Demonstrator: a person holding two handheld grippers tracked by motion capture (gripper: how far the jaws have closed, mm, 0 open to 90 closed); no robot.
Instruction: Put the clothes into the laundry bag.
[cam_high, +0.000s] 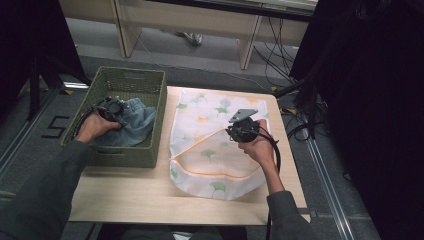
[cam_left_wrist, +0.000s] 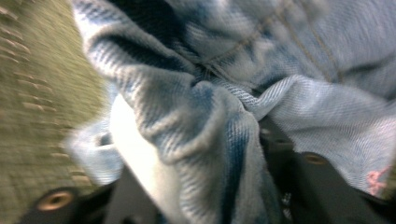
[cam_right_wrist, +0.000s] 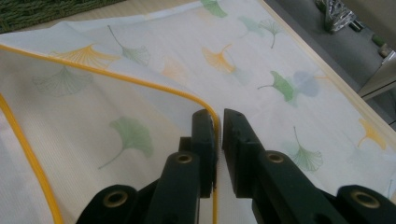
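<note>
A white mesh laundry bag (cam_high: 210, 145) printed with ginkgo leaves lies on the table, its mouth edged in orange. My right gripper (cam_high: 239, 131) is shut on that orange rim (cam_right_wrist: 215, 122), holding the upper flap raised so the mouth gapes toward the left. Blue denim clothing (cam_high: 134, 122) lies crumpled in a green woven basket (cam_high: 150, 87) at the left. My left gripper (cam_high: 112, 109) is down inside the basket, its jaws shut on a fold of the denim (cam_left_wrist: 224, 135). The bunched cloth covers the jaw tips.
The basket stands at the table's left edge, touching the bag's side. The wooden table (cam_high: 150, 195) has bare surface in front of the bag. Cables (cam_high: 300, 125) and black stands lie on the floor to the right. Desk legs (cam_high: 127, 30) stand beyond.
</note>
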